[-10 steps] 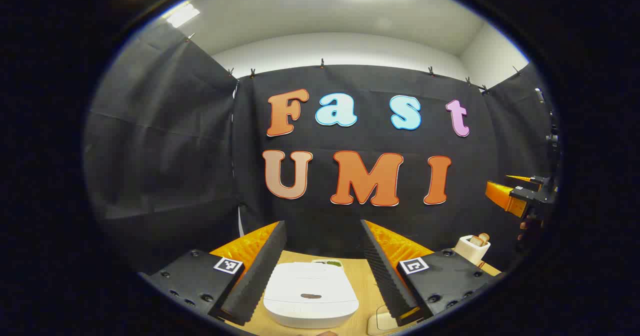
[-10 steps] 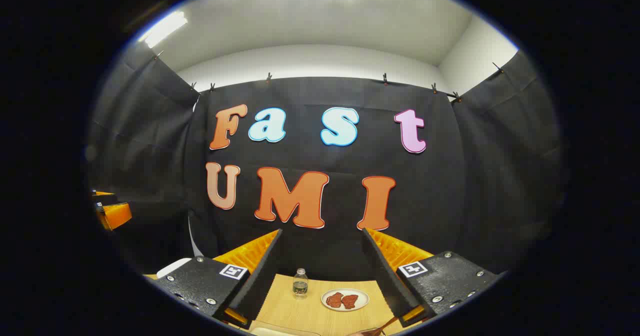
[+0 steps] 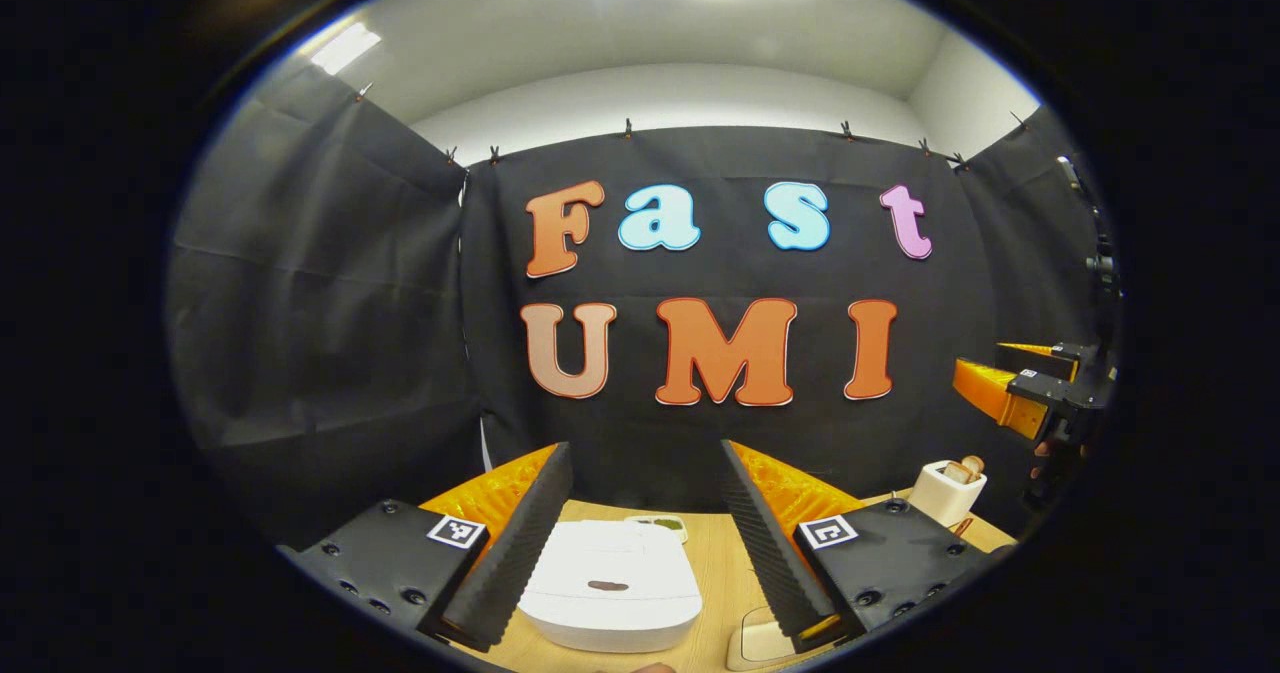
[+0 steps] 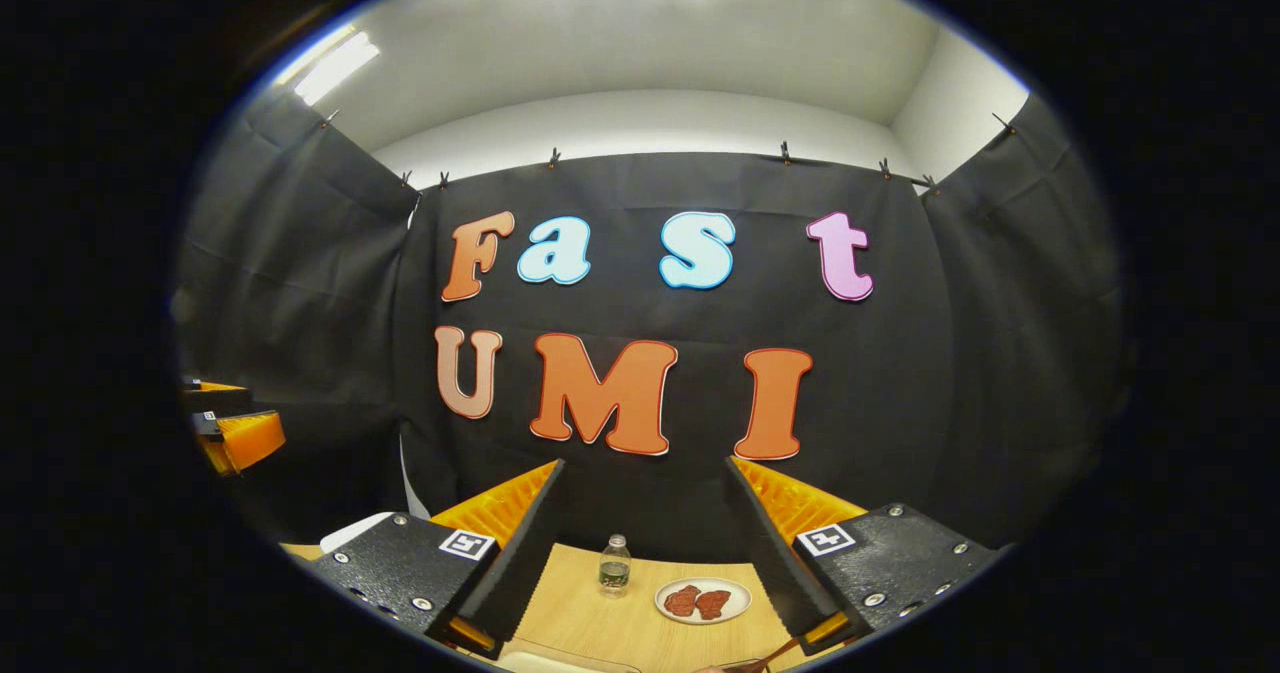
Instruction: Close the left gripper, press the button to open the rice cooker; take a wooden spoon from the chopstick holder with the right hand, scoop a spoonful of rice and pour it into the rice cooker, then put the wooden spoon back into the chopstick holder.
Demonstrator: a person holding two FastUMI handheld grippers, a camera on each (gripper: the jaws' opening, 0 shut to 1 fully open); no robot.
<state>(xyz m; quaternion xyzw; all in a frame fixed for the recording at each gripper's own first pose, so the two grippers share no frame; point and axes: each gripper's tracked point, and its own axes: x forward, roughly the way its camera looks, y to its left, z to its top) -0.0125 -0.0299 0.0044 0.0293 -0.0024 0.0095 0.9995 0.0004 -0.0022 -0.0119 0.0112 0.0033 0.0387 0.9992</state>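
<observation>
In the left gripper view, my left gripper (image 3: 640,543) has its fingers spread wide apart, holding nothing. Each finger is a black ribbed foam pad backed by orange ridged plastic, bolted to a matte black block with a small square marker. Between them, lower down, sits the cooker (image 3: 610,588): white, smooth, rounded at the corners, lid shut, with a small dark oval button (image 3: 608,585) on top. It rests on a pale wood-grain desk (image 3: 715,563). Just behind it is a small dish (image 3: 660,523) with something green in it. Far right stands a white, boxy holder (image 3: 948,493) with tan wooden ends poking from its top. Above it my right gripper (image 3: 1010,378) hangs in the air, orange and black, fingers apart. Black cloth walls are clipped up under a white ceiling with strip lights.

In the right gripper view, my right gripper (image 4: 645,543) is also spread open and empty, made of the same foam, orange plastic and black blocks. Beyond its fingers on the same pale desk (image 4: 570,608) stand a small clear bottle (image 4: 614,565) and, near it, a white round plate (image 4: 703,600) bearing two reddish-brown pieces. A thin brown stick (image 4: 778,650) crosses the bottom edge; I cannot tell what it is. At far left, my left gripper (image 4: 235,423) shows orange.
</observation>
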